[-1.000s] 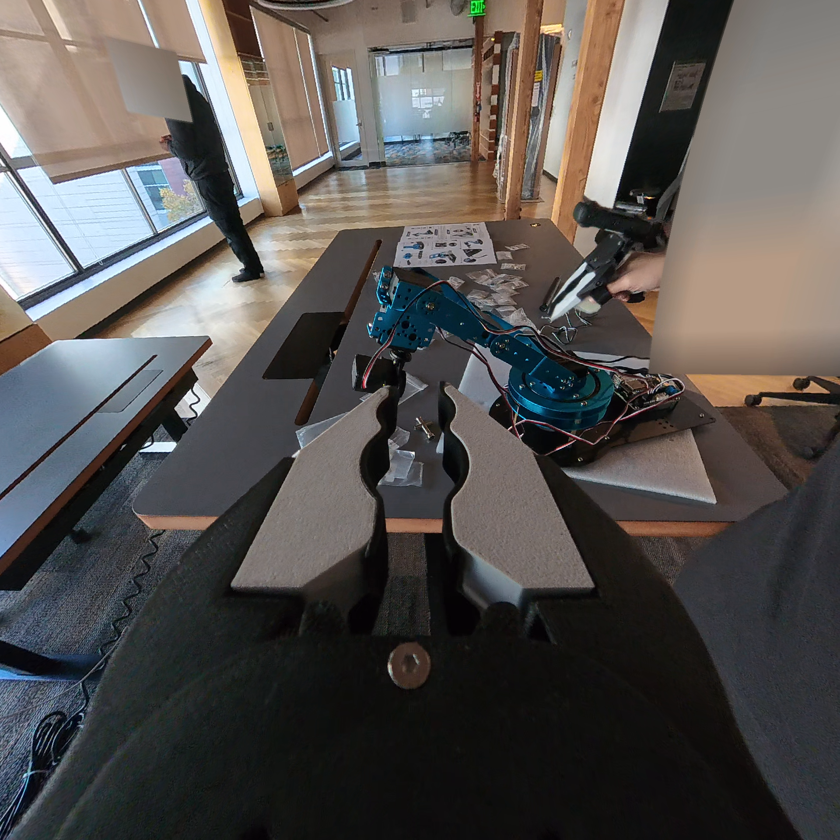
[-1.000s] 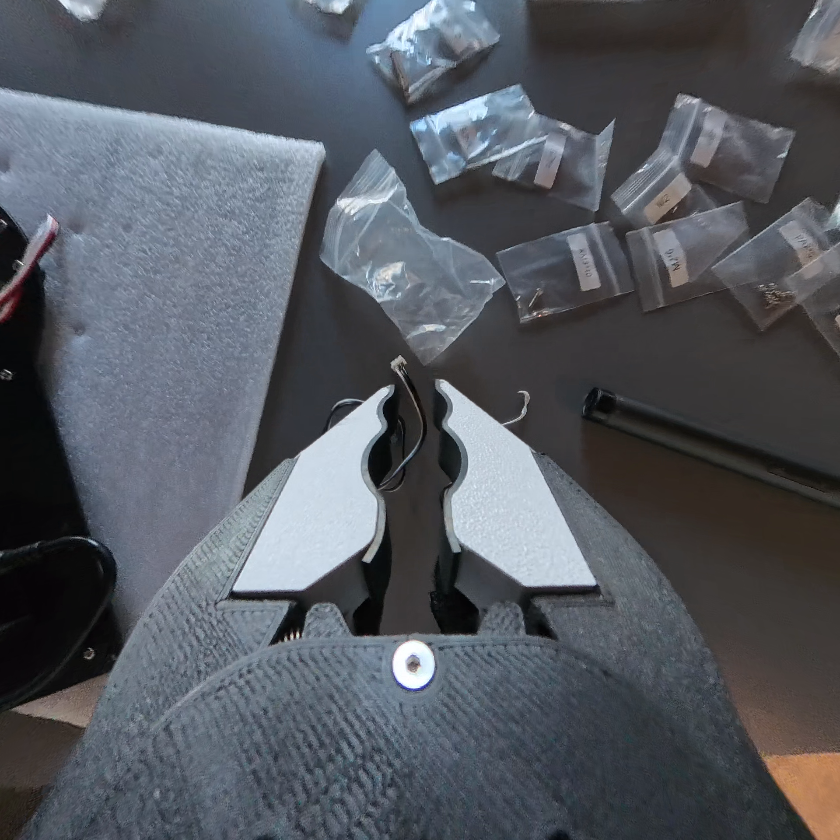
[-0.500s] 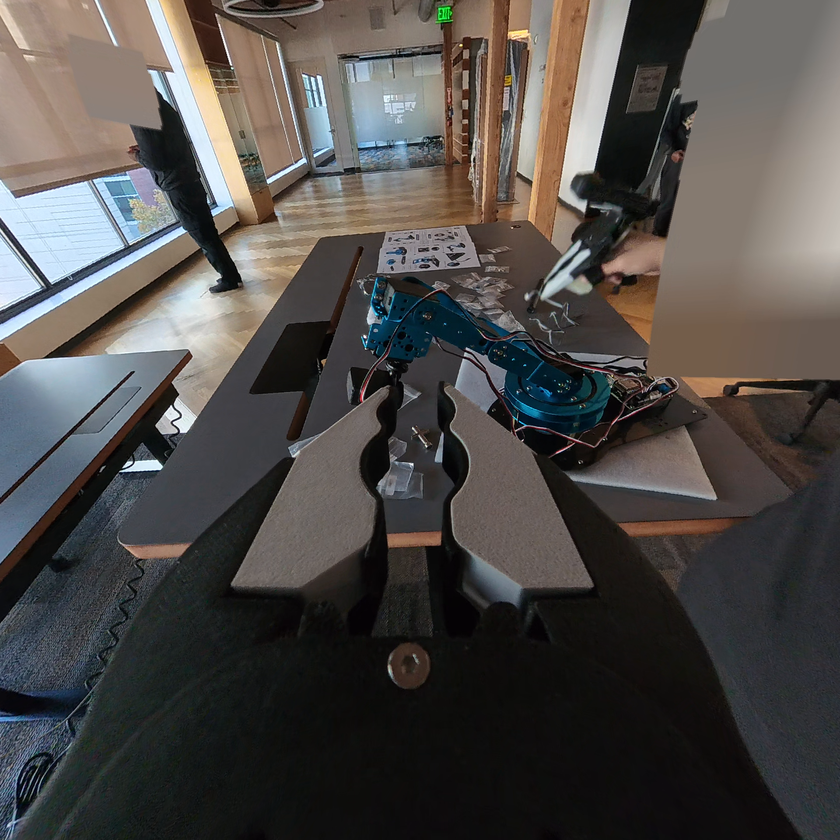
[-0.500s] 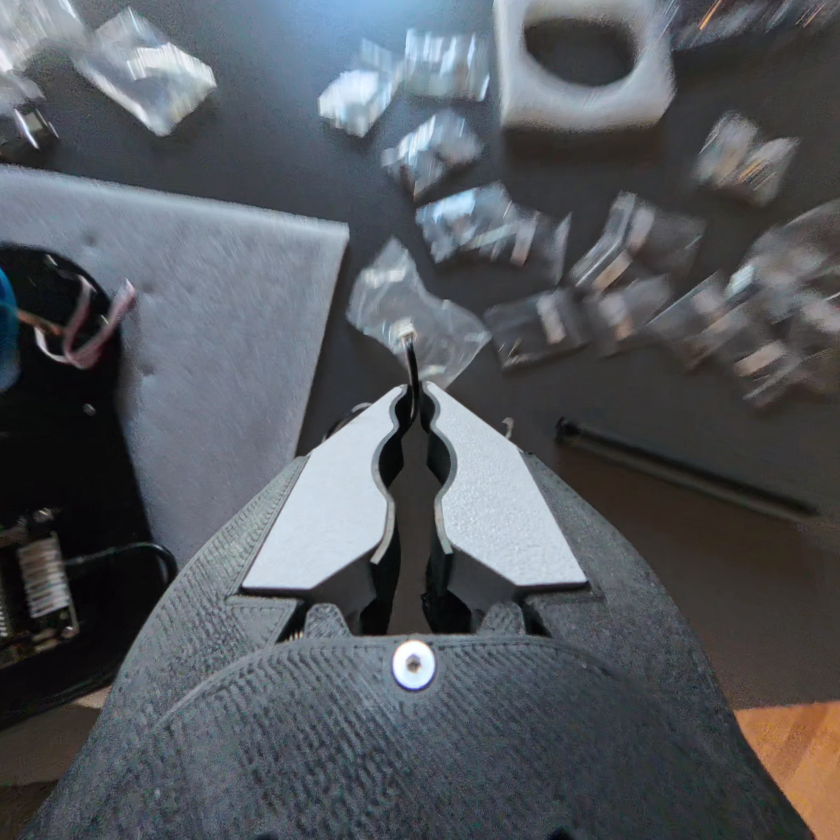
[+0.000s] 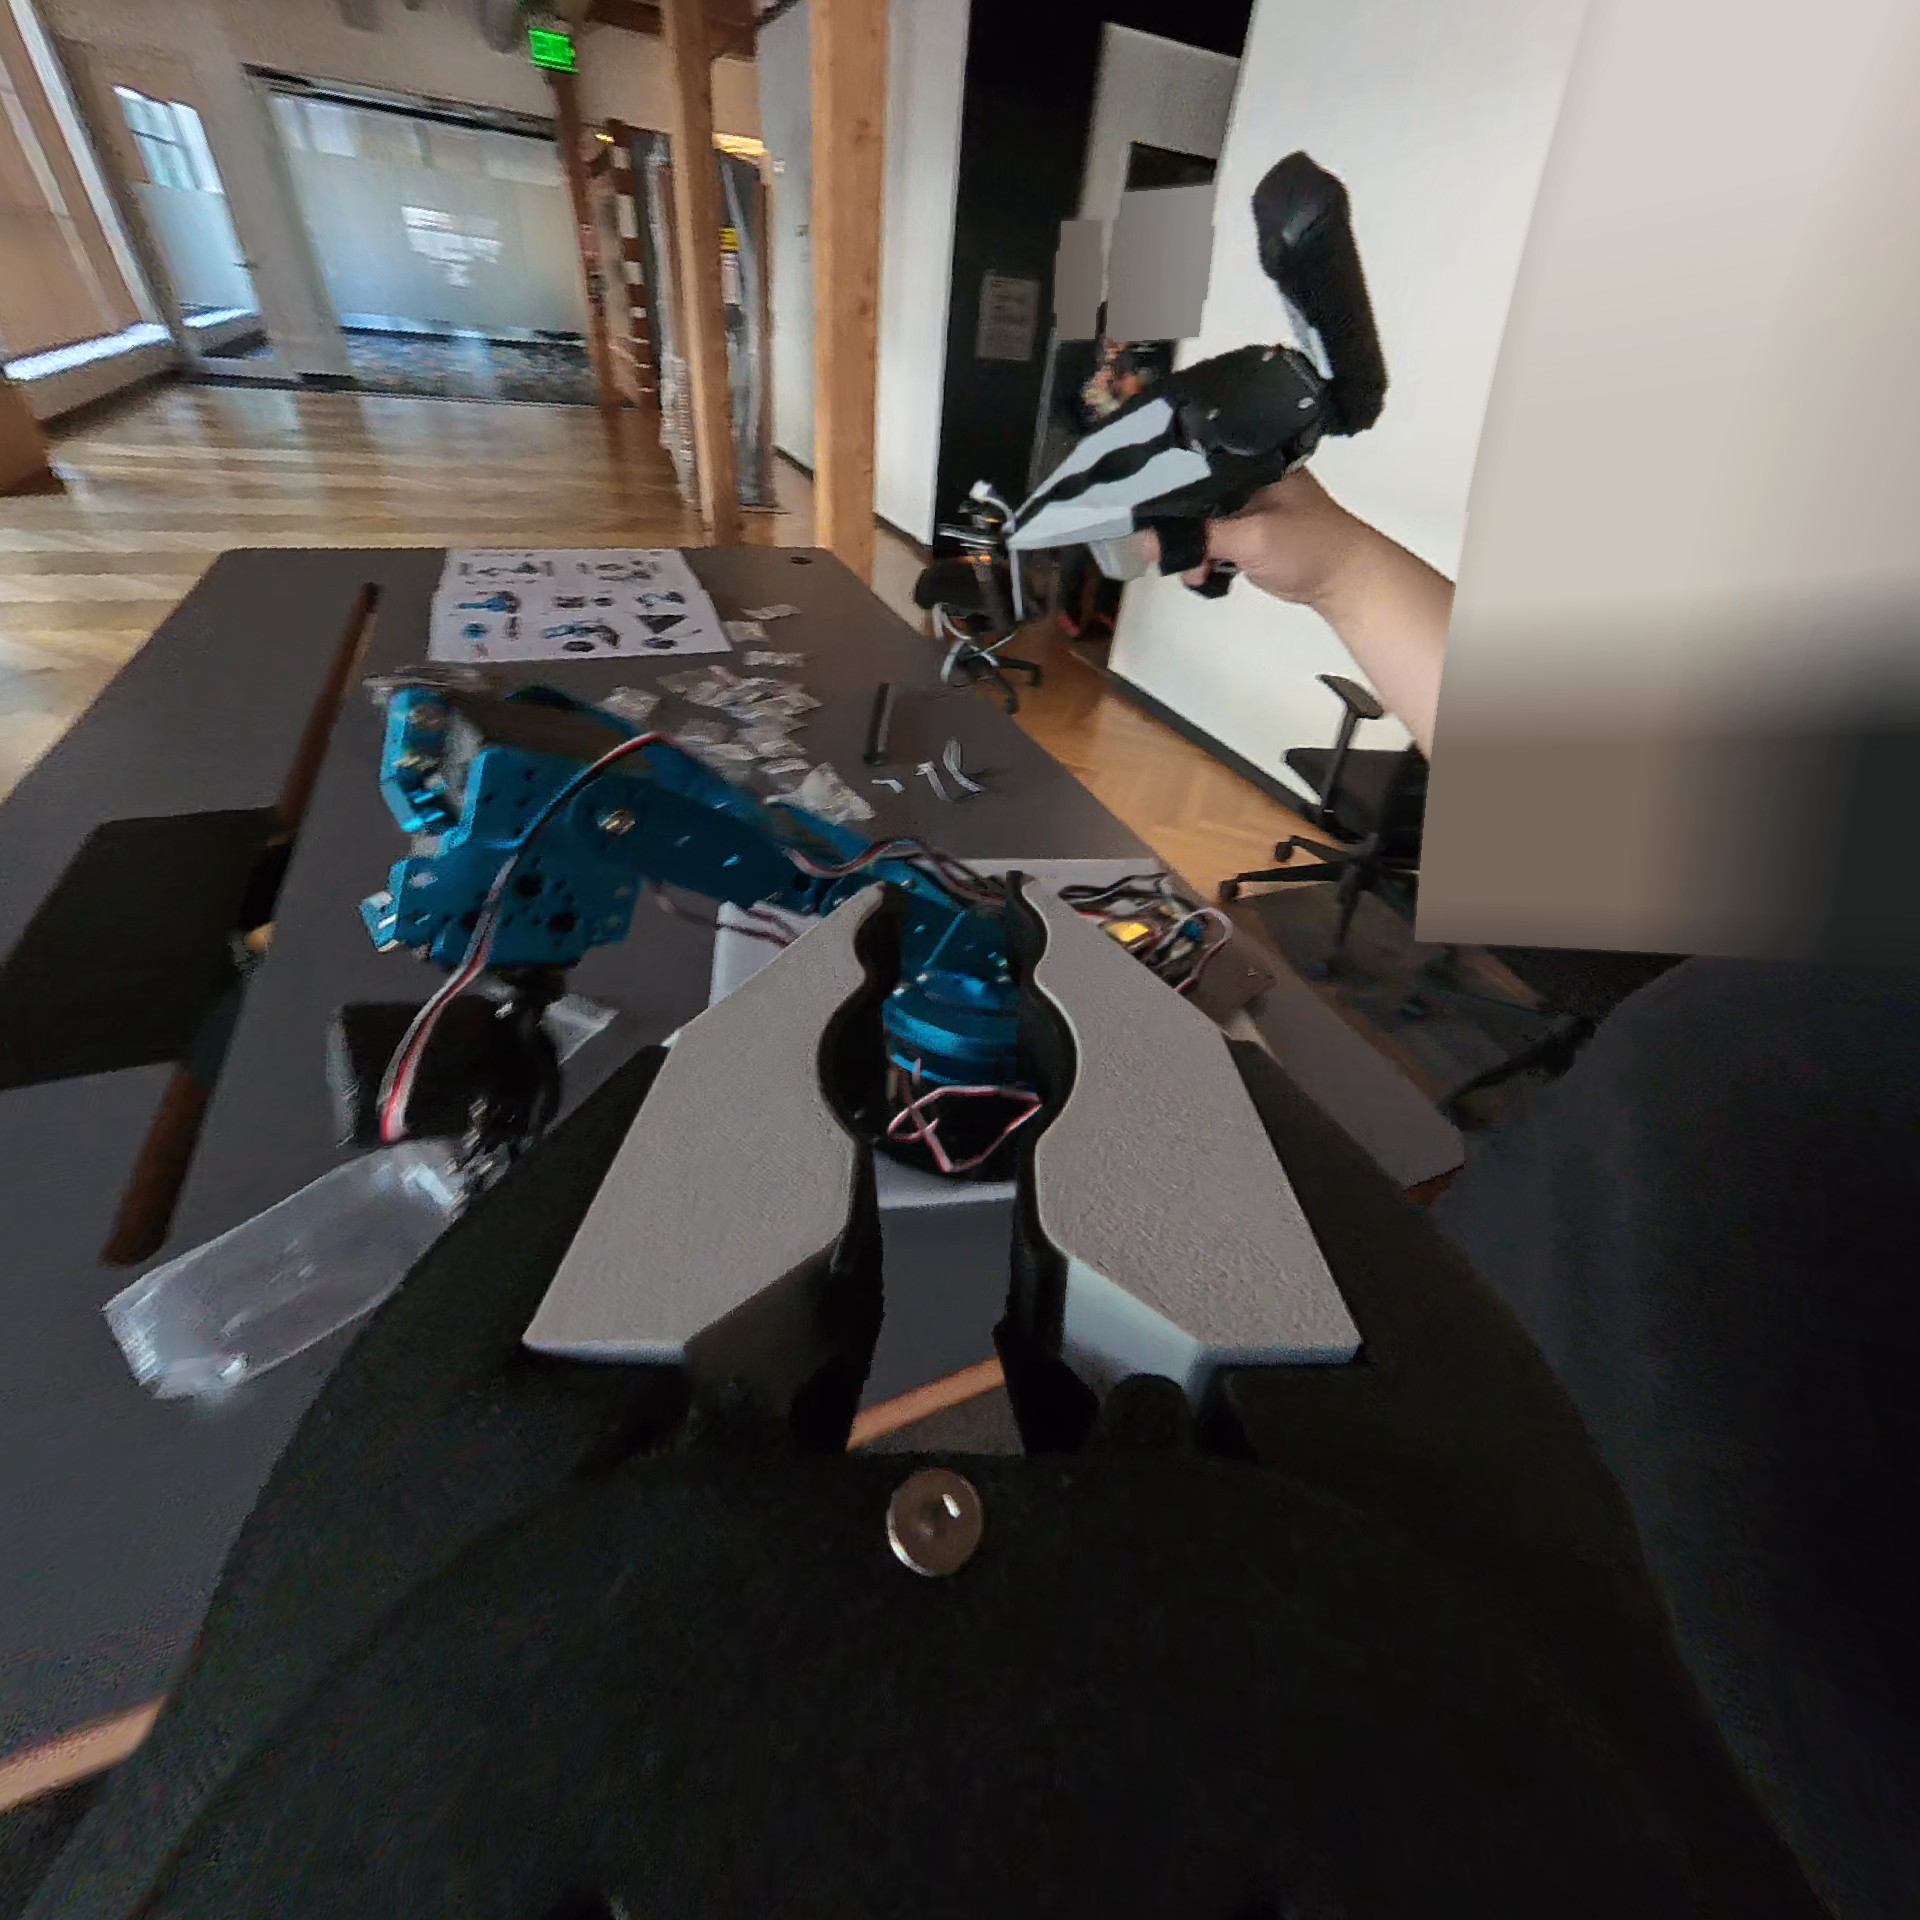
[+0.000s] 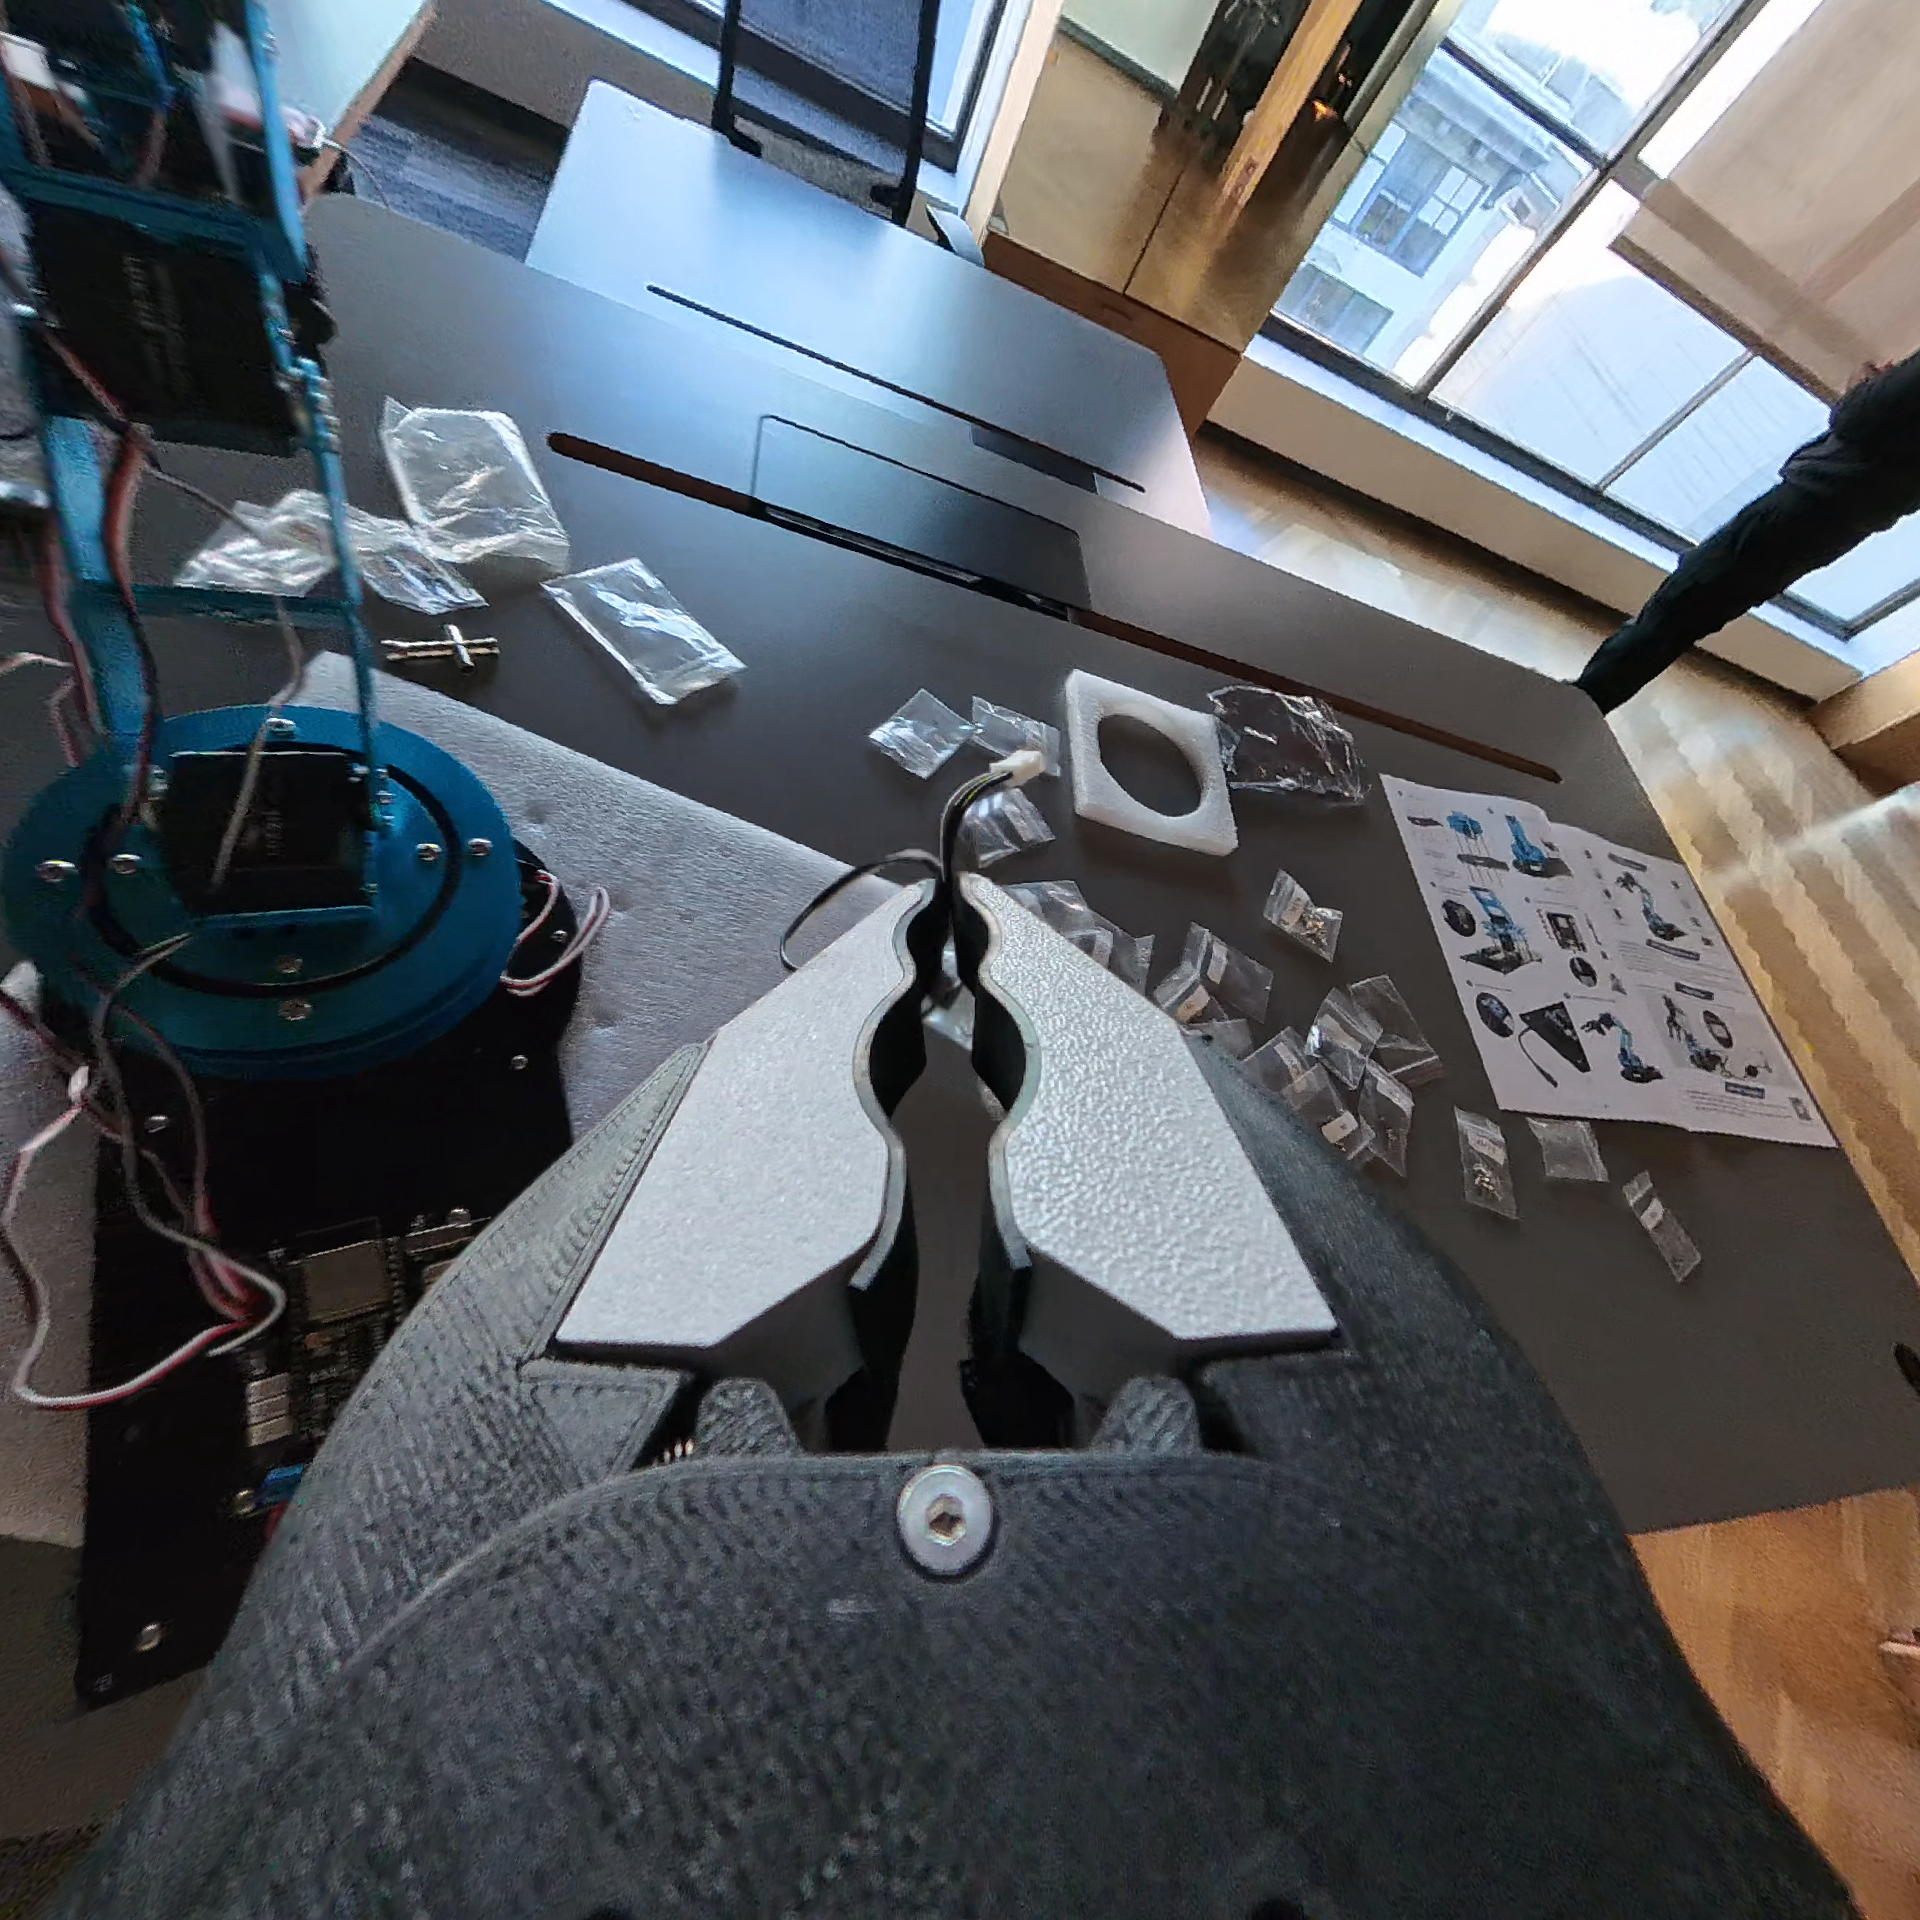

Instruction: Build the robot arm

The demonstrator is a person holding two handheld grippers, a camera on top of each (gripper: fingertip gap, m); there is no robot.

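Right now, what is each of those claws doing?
Left gripper: open, holding nothing.
Right gripper: shut on a thin black cable.

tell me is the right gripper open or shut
Shut: the right gripper has its fingertips pinched on a thin black cable with a white connector, lifted clear of the table.

Matt plastics, blue metal and clear film on a dark matt table

Rough grey fingers (image 6: 1091,1122) are set in the right gripper (image 6: 943,891)'s ribbed black plastic; glossy blue metal forms the small robot arm (image 5: 582,831); crinkled clear bags (image 6: 1340,1049), a paper sheet (image 6: 1600,966) and white foam (image 6: 1148,779) are spread on the smooth table (image 6: 1558,1351).
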